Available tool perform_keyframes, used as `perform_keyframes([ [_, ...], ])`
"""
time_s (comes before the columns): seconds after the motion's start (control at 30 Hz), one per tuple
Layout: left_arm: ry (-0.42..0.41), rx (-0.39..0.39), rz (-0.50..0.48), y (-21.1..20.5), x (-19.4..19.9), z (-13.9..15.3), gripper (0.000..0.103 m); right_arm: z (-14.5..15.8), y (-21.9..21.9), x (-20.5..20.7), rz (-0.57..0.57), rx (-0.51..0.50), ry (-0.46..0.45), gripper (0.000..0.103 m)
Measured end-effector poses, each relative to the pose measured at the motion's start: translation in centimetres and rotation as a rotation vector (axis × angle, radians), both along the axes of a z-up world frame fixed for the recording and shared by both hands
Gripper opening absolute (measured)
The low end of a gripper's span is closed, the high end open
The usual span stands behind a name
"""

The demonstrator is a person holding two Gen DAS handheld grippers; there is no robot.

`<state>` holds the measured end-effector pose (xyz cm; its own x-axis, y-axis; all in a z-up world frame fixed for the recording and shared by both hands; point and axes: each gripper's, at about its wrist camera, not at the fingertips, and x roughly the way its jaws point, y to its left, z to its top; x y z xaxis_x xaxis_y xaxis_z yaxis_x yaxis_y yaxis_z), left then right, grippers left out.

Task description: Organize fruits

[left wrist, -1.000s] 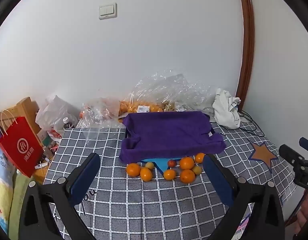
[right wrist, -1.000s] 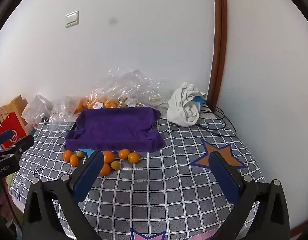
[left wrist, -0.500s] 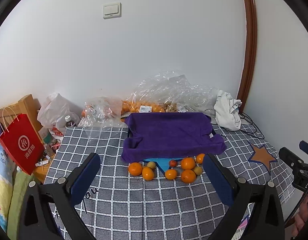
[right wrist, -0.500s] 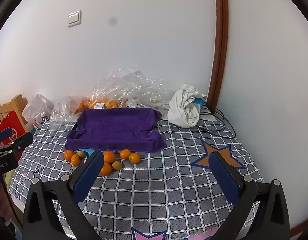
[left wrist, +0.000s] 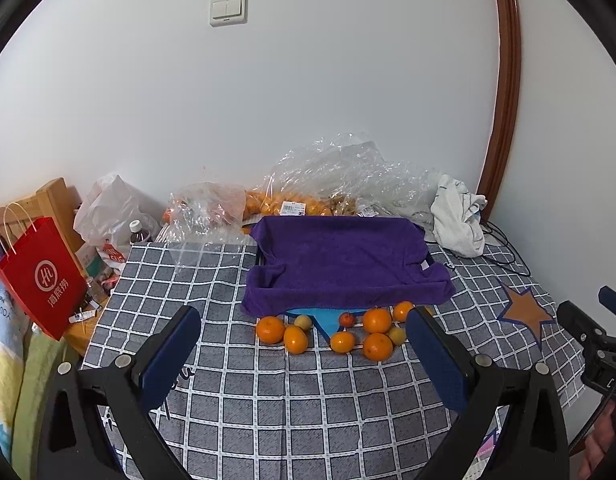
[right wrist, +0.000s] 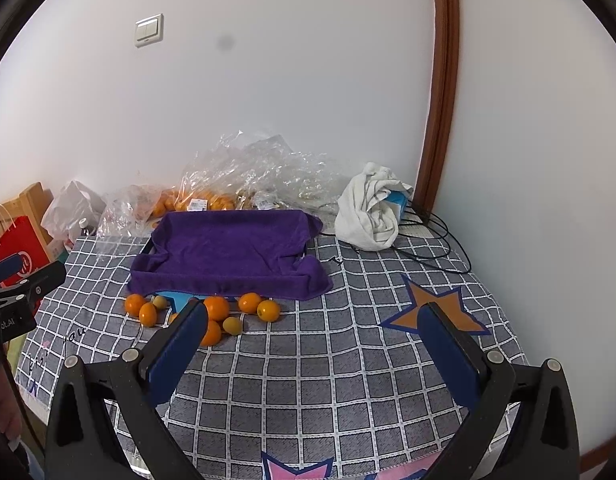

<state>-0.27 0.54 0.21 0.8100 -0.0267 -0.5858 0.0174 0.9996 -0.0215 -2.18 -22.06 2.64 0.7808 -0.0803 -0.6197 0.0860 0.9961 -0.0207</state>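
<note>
Several loose oranges [left wrist: 376, 320] and small yellow-green fruits [left wrist: 303, 322] lie in a row on the checked cloth, just in front of a tray lined with a purple towel [left wrist: 343, 264]. The same fruits [right wrist: 216, 307] and the towel-lined tray [right wrist: 228, 252] show in the right wrist view. A small red fruit [left wrist: 347, 319] sits among them. My left gripper [left wrist: 304, 336] is open and empty, held above the cloth short of the fruits. My right gripper [right wrist: 313, 330] is open and empty, to the right of the fruit row.
Clear plastic bags with more oranges [left wrist: 284, 204] lie against the wall behind the tray. A white crumpled cloth [left wrist: 459, 216] and black cables [right wrist: 435, 236] sit at the back right. A red paper bag [left wrist: 40, 276] and clutter stand off the left edge.
Both grippers have drawn back and risen slightly, so the tray and fruits look a little farther away. Nothing on the cloth has moved.
</note>
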Motion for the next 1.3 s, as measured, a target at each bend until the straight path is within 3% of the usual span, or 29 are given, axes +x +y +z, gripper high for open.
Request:
perform_keyframes([
  [1.3,0.002,-0.029,0.003,0.3,-0.3,-0.1,0.103,-0.8,1.0,0.2,0.019,-0.034,0.026,0.103],
])
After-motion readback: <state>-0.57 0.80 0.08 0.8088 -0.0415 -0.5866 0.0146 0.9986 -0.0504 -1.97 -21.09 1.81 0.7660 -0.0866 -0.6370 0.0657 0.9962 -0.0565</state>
